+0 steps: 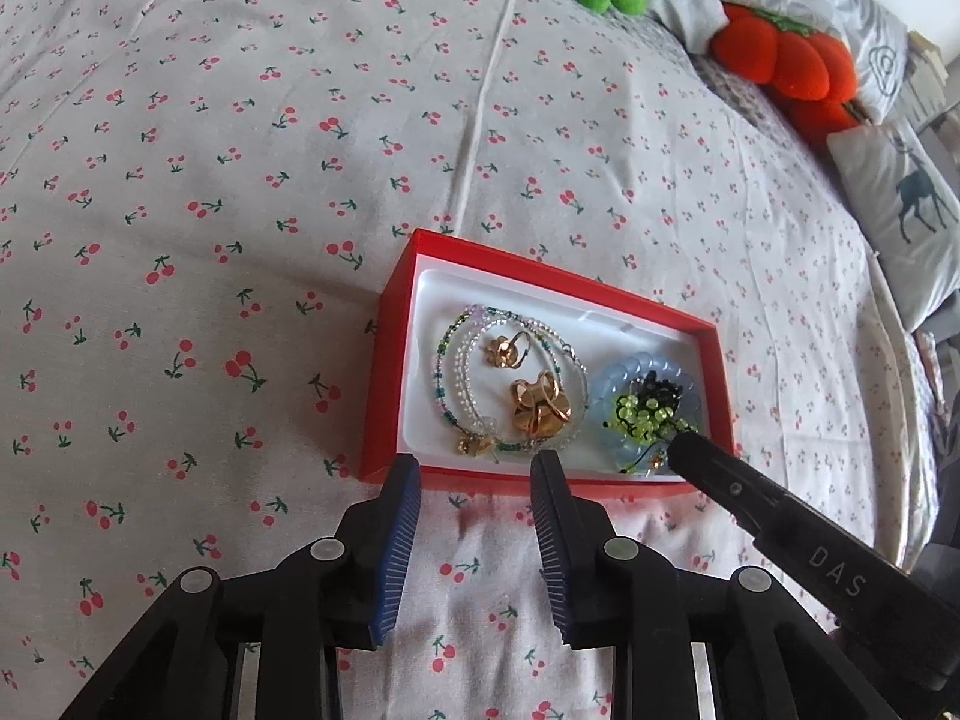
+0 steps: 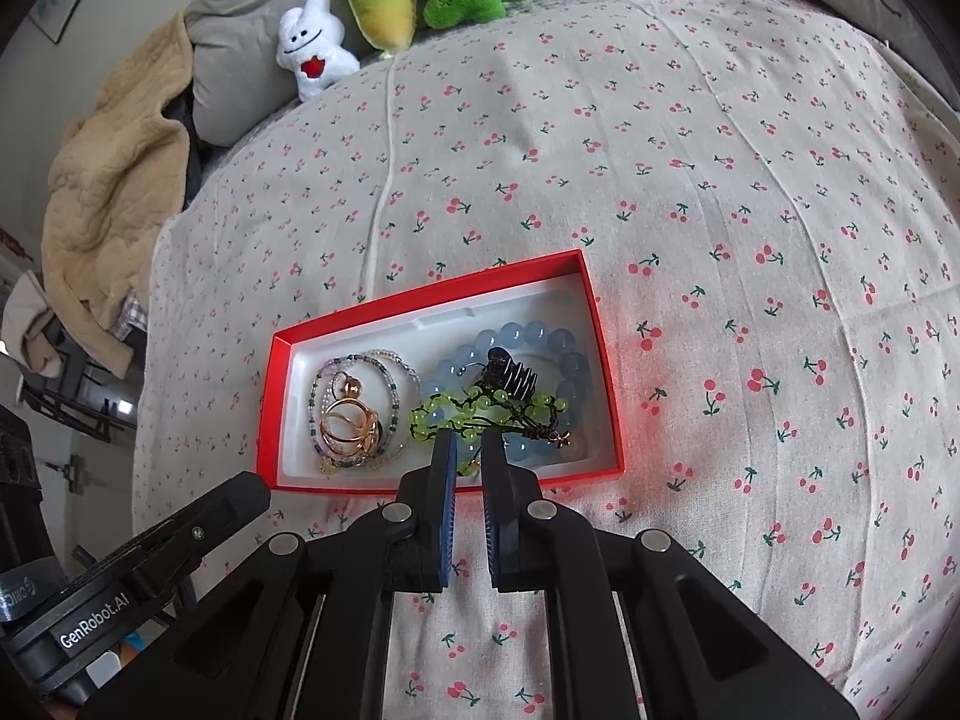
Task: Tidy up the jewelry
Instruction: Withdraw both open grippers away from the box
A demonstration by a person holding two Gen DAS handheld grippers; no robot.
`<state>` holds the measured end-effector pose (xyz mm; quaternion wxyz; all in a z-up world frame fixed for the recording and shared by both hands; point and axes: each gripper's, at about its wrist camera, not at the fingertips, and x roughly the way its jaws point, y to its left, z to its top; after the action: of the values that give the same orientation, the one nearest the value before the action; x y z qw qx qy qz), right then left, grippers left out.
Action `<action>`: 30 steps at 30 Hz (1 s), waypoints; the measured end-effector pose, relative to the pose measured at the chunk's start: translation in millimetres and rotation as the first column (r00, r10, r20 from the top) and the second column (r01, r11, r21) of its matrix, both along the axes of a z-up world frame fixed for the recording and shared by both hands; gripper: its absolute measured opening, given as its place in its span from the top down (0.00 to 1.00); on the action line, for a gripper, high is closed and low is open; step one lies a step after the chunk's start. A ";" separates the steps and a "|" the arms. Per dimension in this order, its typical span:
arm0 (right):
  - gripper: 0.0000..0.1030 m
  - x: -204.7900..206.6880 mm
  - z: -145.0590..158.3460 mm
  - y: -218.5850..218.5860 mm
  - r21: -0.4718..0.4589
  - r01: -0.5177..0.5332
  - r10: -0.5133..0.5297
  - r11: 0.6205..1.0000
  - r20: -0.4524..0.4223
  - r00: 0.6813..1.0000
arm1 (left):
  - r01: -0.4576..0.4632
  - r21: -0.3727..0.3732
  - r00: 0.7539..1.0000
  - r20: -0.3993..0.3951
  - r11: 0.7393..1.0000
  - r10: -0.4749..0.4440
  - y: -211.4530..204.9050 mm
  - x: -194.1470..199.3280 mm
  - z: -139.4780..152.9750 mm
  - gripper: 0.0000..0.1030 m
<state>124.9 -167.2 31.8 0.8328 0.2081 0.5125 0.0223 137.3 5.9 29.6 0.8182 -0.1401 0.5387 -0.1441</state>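
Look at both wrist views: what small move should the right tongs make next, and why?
Probably lift the right tongs straight up and back. Their tips hang parted over the near edge of the red box, above the green bead bracelet, gripping nothing. All the jewelry visible, including the blue bead bracelet and gold rings, already lies inside. The left tongs wait open outside the box.

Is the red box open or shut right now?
Open. The red box has no lid on it; its white interior shows, holding the blue bead bracelet, green bead bracelet and gold rings.

Jewelry (image 1: pixel 537 405) in box (image 1: pixel 390 360) on bedsheet (image 1: pixel 240 180)
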 end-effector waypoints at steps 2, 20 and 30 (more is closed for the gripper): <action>0.82 -2.6 3.2 -1.0 -0.013 -0.005 0.005 1.000 0.006 1.000 | 0.008 0.014 1.000 0.002 1.000 -0.008 0.0 -2.1 0.1 0.67; 0.44 -63.8 27.6 -2.0 -0.114 -0.075 0.080 0.991 0.034 0.996 | 0.084 0.176 0.995 0.040 0.981 -0.092 1.3 -57.6 6.8 0.22; 0.17 -103.6 26.0 11.9 -0.252 -0.124 0.127 0.960 -0.005 0.992 | 0.047 0.293 0.997 0.041 0.955 -0.062 9.1 -86.6 4.8 0.00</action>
<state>21.3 -155.4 57.8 0.8523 0.0675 0.5185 0.0111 50.7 15.0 34.3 0.8388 0.0007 0.5372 -0.0888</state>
